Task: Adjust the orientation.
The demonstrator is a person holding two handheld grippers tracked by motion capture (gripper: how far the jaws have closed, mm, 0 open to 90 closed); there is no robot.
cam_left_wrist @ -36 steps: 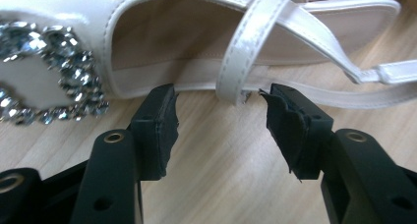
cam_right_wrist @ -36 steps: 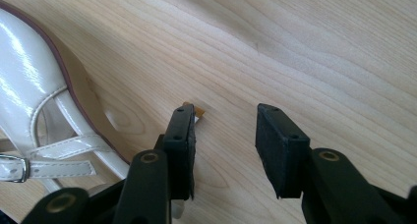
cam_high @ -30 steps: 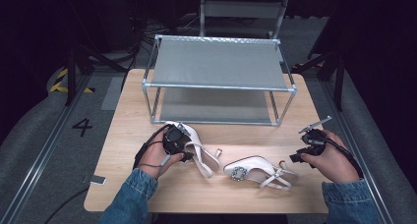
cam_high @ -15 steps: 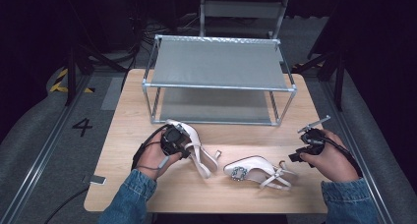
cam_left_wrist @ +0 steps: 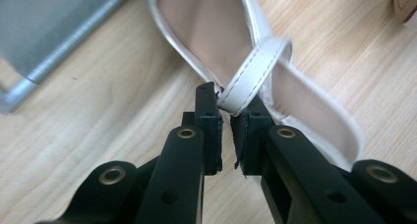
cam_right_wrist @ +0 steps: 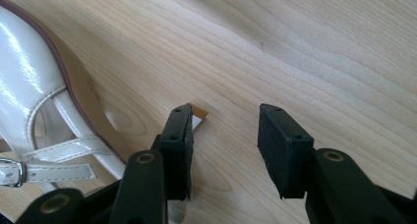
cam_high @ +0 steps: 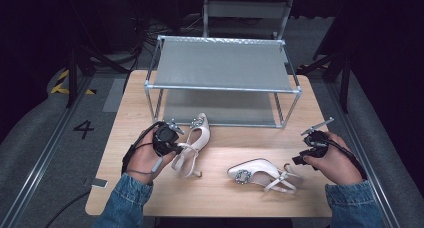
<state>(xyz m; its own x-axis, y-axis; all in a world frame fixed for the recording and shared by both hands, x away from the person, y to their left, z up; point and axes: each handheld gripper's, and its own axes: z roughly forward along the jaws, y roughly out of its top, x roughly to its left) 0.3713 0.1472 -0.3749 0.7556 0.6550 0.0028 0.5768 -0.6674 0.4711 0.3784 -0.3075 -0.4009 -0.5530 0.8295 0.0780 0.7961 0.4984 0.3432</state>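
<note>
Right gripper: fingers spread, gripping nothing, low over the surface, just beside right shoe. That shoe lies crosswise, toe left. Left gripper: fingers clamped on strap of left shoe, toe toward rack; heel hidden.

Looks like a lab or studio data-collection rig, not a home. Wooden table sits alone in a dark, black-draped space on grey carpet, with a "4" floor marking, yellow-black hazard tape, and loose cables behind. Metal rails flank the table.
</note>
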